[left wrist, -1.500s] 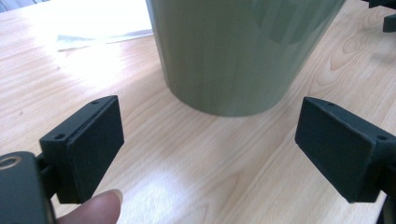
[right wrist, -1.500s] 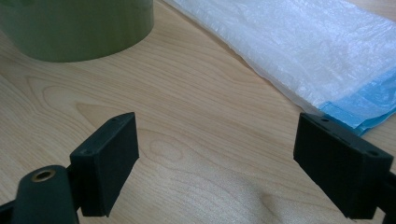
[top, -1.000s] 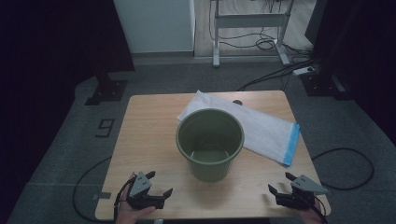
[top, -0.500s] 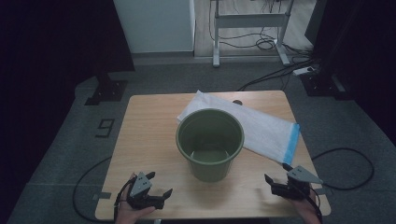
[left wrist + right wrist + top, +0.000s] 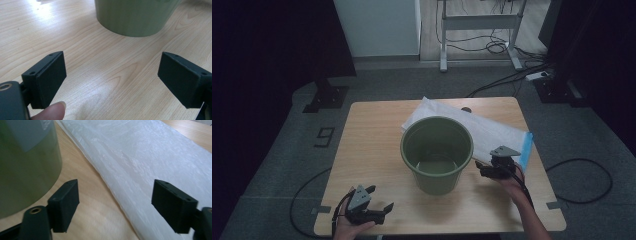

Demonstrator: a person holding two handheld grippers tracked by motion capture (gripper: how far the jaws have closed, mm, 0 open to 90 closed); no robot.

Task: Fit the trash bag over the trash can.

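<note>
R gripper [image 5: 115, 205]: jaws wide apart, have just been closing a bit, nothing pinched between them; in the right gripper view the gap frames bare wood plus the edge of the thin white translucent plastic bag [image 5: 150, 162]. The L jaw of that pair sits just beside the wall of the round olive-green plastic bucket [image 5: 25, 167]; can't tell if it touches. In the high view the R gripper [image 5: 488, 169] is at centre-right of frame, close to the bucket's right side, person's hand behind it, over the bag's near edge.

L gripper [image 5: 112, 80]: jaws wide, empty, only tabletop between them; a fingertip [image 5: 51, 112] shows at bottom left of the left gripper view. Bucket base [image 5: 135, 17] is at top centre of that view, well apart from the jaws. High view: L gripper [image 5: 374, 202] at lower left of frame near the table's front edge, hand under it.

Bucket [image 5: 437, 152] stands upright mid-table, open top, inside looks empty, just the bare bottom seen. Bag [image 5: 492, 132] lies flat behind and to the right of the bucket, partly hidden by it, w/ a light-blue strip [image 5: 526, 147] along its right end. All on the light wooden rectangular table [image 5: 372, 145]. Grey floor around, cables at upper right of frame.
</note>
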